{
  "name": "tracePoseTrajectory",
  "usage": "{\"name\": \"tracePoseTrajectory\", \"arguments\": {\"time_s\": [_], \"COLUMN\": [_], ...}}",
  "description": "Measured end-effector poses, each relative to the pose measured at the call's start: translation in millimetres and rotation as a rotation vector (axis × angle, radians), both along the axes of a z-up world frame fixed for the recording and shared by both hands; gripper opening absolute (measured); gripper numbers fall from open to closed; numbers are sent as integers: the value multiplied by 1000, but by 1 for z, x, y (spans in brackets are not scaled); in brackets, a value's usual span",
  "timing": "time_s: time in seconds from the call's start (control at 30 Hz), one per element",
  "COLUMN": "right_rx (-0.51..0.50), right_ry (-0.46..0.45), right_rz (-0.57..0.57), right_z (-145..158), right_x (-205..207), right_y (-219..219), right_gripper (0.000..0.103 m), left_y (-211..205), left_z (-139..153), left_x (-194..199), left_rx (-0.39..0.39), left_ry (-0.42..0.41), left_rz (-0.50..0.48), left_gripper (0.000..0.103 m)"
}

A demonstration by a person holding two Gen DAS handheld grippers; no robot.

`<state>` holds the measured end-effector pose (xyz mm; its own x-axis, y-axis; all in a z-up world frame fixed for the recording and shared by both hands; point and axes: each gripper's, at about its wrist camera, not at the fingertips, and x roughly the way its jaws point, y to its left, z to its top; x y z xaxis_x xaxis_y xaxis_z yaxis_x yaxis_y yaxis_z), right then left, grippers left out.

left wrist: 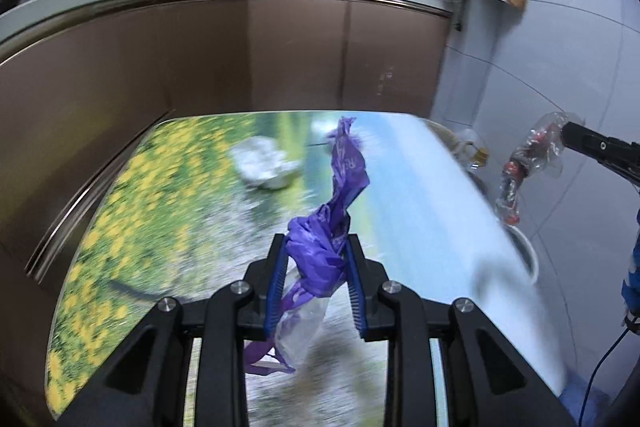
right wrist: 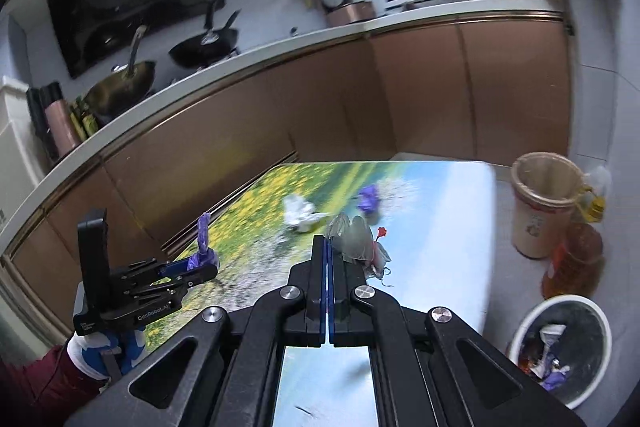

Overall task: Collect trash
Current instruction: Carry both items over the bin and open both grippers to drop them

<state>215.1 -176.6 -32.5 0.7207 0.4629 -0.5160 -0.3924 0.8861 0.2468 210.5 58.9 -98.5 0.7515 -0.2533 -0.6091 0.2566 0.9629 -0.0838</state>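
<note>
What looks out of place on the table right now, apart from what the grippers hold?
Two bits of litter lie loose on the table: a crumpled white wad near the middle and a small purple scrap beyond it. Nothing looks spilled or broken; the white bin stands upright on the floor beside the table.

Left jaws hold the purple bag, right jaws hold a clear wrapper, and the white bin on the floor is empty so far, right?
Not quite: the white bin already has trash in it, as the right wrist view shows. The rest stands: the left gripper holds the purple bag, the right gripper a clear wrapper.
</note>
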Motion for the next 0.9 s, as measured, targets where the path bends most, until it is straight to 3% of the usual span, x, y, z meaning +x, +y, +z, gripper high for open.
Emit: {"name": "tracePoseTrajectory", "arguments": {"time_s": [0.27, 0.43, 0.67, 0.9], "right_rx": [25, -21, -43, -66], "right_ry": [-15, -16, 24, 93], "right_rz": [-201, -337, -488, -584], "right_z": [2, -8, -37, -74], "right_x": [-15, -16, 0, 22], "right_y": [-94, -145, -209, -249], "right_gripper": [1, 0, 0, 1], "left_y": [-118, -205, -309, -371], "left_z": [20, 24, 1, -26], "left_x": [16, 31, 58, 88], "left_rx": [3, 3, 12, 7], "left_ry": [-13, 5, 89, 161], "left_rz": [-202, -338, -440, -469], "left_gripper": [26, 27, 27, 29]}}
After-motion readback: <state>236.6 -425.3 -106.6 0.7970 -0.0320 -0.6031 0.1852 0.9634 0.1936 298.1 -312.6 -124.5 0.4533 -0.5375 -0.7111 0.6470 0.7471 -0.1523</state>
